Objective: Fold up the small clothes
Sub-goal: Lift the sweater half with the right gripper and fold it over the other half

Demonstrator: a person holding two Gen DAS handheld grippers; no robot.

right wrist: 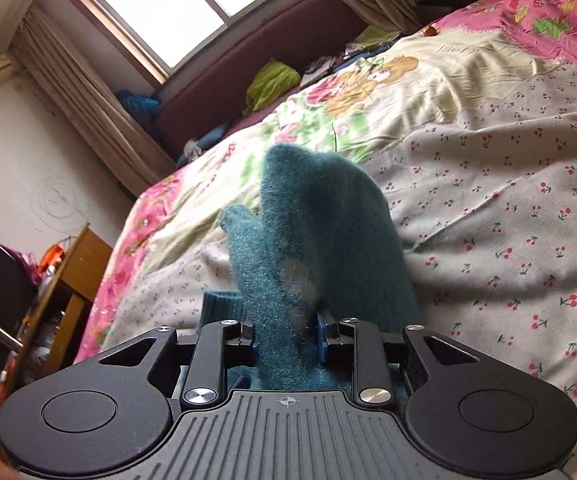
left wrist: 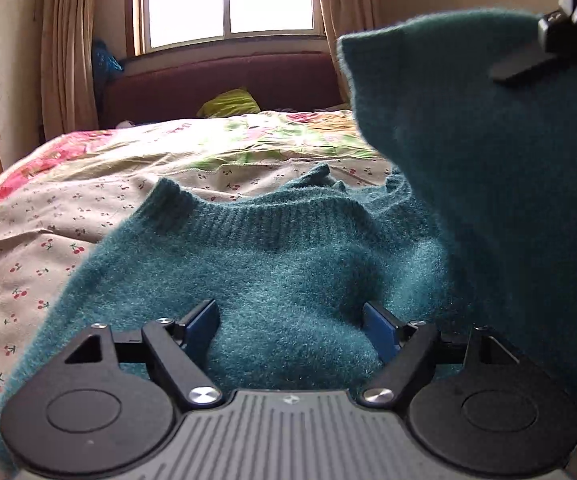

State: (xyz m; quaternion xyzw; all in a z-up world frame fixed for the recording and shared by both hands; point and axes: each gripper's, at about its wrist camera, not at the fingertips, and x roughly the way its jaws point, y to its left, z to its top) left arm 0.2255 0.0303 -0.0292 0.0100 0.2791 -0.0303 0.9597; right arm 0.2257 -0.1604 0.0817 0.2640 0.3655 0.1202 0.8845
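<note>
A fuzzy teal sweater [left wrist: 288, 264] lies on the bed, its ribbed neckline toward the window. My left gripper [left wrist: 290, 328] is open, its blue pads [left wrist: 202, 326] wide apart and resting on the sweater's body. My right gripper [right wrist: 286, 340] is shut on a fold of the sweater [right wrist: 320, 232] and holds it lifted above the bed. In the left wrist view that lifted part [left wrist: 488, 160] hangs at the right, with the right gripper's black finger [left wrist: 528, 60] at the top corner.
The bed [left wrist: 68, 216] has a cherry-print sheet and a pink floral quilt [right wrist: 528, 32]. A dark red headboard [left wrist: 224, 76] and a green cloth [left wrist: 230, 102] sit under the window. A wooden cabinet [right wrist: 72, 280] with clutter stands left of the bed.
</note>
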